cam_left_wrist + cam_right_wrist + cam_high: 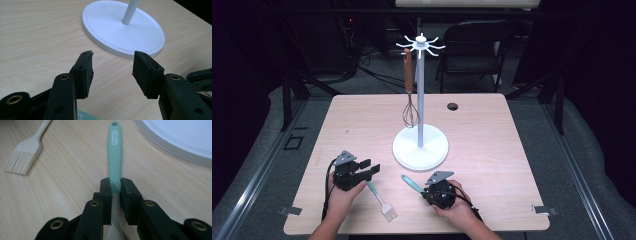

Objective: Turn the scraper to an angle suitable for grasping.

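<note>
My right tongs (115, 185) clench the teal-handled utensil (115, 150), my left tongs (112, 62) gape empty; whisk (410, 107) hung, pastry brush (384, 206) waiting beside them.

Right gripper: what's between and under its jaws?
The right gripper is shut on the teal handle of a utensil lying on the table. The jaws cover the utensil's head end.

room: dark | floor (257, 150): grey | furniture: black folding chair (474, 47) behind light wooden table (492, 145)
</note>
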`<move>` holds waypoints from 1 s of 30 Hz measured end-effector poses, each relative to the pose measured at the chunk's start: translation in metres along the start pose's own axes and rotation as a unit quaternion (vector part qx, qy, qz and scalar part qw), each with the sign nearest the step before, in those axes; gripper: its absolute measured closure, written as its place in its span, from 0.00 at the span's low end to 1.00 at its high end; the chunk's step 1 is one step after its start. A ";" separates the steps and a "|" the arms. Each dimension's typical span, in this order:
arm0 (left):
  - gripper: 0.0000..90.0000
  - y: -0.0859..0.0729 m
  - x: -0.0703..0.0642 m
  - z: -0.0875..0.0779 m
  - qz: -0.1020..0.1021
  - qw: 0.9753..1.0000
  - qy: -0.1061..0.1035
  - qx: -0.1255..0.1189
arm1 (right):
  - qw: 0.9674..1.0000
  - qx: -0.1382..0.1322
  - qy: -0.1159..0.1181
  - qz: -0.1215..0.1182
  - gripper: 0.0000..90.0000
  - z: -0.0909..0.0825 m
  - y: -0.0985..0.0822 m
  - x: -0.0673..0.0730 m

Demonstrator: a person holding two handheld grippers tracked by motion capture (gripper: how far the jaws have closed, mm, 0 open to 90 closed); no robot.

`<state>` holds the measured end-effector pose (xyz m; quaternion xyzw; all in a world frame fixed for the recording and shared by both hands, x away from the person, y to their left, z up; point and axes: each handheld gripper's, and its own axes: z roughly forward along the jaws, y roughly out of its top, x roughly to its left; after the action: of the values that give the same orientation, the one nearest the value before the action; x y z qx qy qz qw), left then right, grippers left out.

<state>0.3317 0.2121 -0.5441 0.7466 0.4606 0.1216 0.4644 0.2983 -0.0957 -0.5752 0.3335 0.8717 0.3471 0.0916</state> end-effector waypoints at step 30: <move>0.47 -0.010 -0.034 0.031 0.002 0.994 -0.098 0.038 | 0.999 -0.052 0.008 0.009 0.90 -0.006 -0.004 0.004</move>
<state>0.3265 0.1685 -0.5606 0.7728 0.4157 0.0313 0.4786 0.2909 -0.0985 -0.5731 0.3332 0.8501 0.3956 0.0989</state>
